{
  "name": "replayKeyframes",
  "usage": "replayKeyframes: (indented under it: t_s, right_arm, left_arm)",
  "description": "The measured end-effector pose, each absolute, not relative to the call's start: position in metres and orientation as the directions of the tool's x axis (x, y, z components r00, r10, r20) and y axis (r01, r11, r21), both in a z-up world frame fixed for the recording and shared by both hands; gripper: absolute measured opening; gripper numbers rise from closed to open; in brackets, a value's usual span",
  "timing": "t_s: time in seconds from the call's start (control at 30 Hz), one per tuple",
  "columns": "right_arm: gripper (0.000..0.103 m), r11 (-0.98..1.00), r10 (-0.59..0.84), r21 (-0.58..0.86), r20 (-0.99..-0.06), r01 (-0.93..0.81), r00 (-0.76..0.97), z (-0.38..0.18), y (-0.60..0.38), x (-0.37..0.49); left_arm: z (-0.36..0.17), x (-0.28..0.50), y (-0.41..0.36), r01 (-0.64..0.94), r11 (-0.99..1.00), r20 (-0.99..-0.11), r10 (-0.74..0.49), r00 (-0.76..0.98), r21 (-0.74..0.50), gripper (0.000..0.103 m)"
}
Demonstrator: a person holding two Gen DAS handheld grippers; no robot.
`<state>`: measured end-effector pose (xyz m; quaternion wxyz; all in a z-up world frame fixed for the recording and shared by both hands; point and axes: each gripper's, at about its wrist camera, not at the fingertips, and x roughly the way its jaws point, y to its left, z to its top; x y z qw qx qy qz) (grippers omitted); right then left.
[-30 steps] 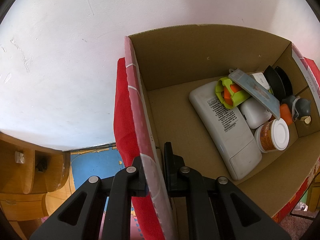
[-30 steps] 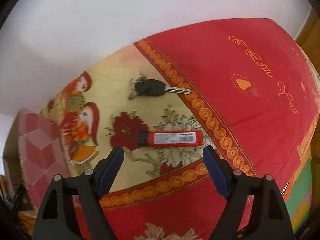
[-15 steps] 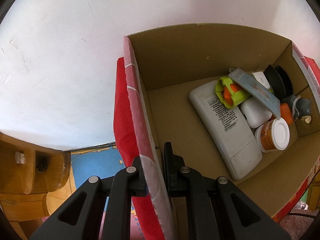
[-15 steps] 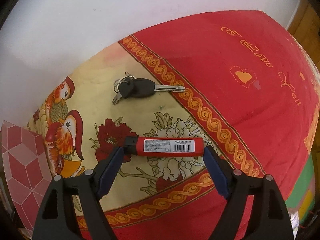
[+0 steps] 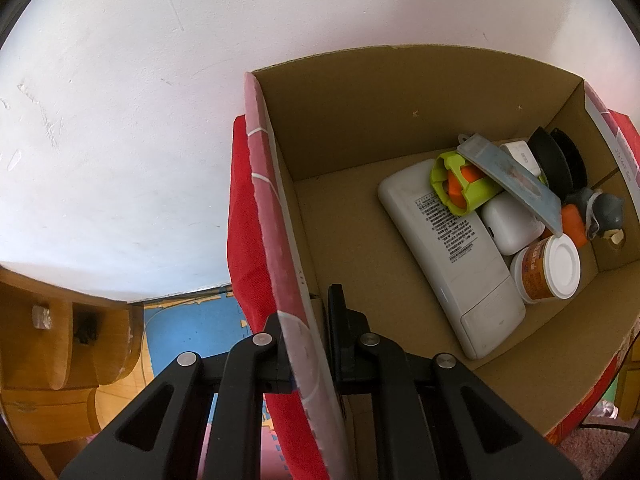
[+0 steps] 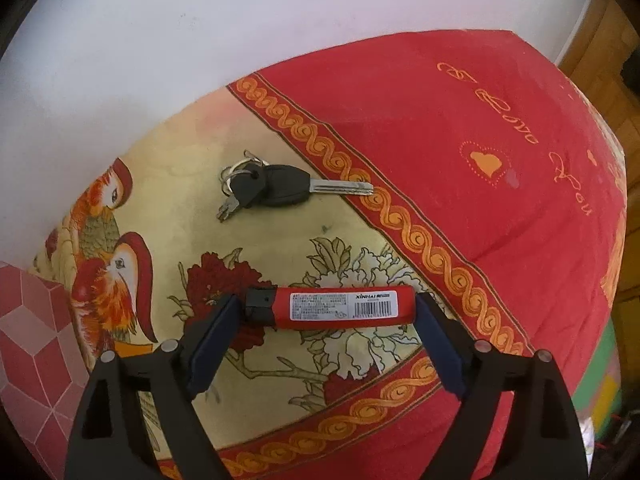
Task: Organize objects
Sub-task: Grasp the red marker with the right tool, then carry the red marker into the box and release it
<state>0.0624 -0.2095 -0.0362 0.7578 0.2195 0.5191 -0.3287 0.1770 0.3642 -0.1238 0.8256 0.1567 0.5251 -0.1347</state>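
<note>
My left gripper (image 5: pixel 308 312) is shut on the left side wall (image 5: pixel 272 200) of an open cardboard box (image 5: pixel 360 120), one finger outside and one inside. The box holds a white remote (image 5: pixel 448 256), a green and orange piece (image 5: pixel 460 184), a white case (image 5: pixel 508 220), a white-lidded jar (image 5: pixel 548 272) and a grey-blue scraper (image 5: pixel 508 176). On the patterned cloth (image 6: pixel 440 120) lies a red stick with a black end (image 6: pixel 340 306). My right gripper (image 6: pixel 326 308) straddles it end to end. Its jaws are opening and the pads stand just off the stick's ends.
A bunch of keys with a black fob (image 6: pixel 276 188) lies on the cloth beyond the red stick. The box's tiled outer face (image 6: pixel 32 340) shows at the left edge. A white wall stands behind. Wooden furniture (image 5: pixel 60 340) and blue floor mat (image 5: pixel 192 328) lie below the box.
My right gripper has come down and forward over the red stick, which now lies between its fingers instead of ahead of them. The left gripper and the box have not moved.
</note>
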Motion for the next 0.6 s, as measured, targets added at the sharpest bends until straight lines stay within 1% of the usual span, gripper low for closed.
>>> replayKeyframes:
  t_s: [0.07, 0.13, 0.33, 0.6]
  right_arm:
    - [0.087, 0.693, -0.270, -0.010, -0.930, 0.721, 0.247, -0.036, -0.208, 0.064]
    - [0.083, 0.688, -0.274, -0.008, -0.929, 0.726, 0.250, -0.035, -0.208, 0.064]
    - [0.083, 0.703, -0.262, 0.022, -0.921, 0.711, 0.287, -0.033, -0.208, 0.045]
    - [0.083, 0.763, -0.281, 0.020, -0.890, 0.646, 0.359, -0.008, -0.187, 0.027]
  left_arm:
    - [-0.125, 0.177, 0.365, 0.389, 0.914, -0.909, -0.062, 0.412, 0.114, 0.011]
    - [-0.125, 0.177, 0.365, 0.390, 0.913, -0.909, -0.060, 0.412, 0.117, 0.011]
    - [-0.127, 0.179, 0.364, 0.403, 0.907, -0.913, -0.055, 0.404, 0.123, 0.011]
    - [-0.128, 0.181, 0.359, 0.406, 0.905, -0.916, -0.052, 0.399, 0.125, 0.011]
